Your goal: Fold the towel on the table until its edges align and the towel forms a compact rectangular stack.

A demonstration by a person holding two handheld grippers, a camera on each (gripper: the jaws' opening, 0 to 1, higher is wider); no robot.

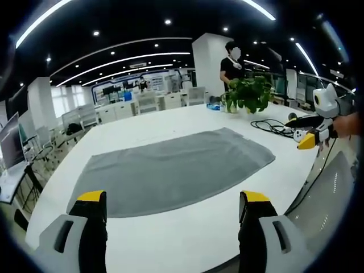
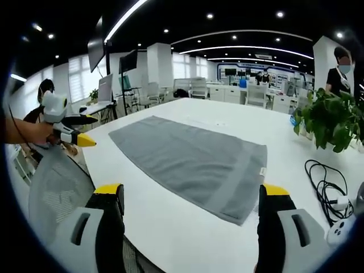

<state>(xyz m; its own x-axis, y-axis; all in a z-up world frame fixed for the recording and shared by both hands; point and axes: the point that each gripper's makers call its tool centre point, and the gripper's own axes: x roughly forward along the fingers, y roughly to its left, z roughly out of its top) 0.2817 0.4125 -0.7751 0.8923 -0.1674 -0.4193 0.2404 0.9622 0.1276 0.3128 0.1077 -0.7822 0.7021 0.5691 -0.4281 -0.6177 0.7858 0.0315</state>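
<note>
So in the left gripper view, the flat grey terry towel is lying fully spread on the white table, no fold in it yet, so the whole job is still ahead. The left gripper hangs over the near table edge with its yellow-tipped jaws wide apart, holding nothing. The right gripper pokes in from the right, off past the towel's end; can't tell from here if it's released or clenched.

Right gripper view: same towel, one layer, edges lying flat. The right gripper is spread wide and empty, near the towel's closest corner. Black cables and a leafy green potted plant sit beyond. The table's far end is hard to make out.
</note>
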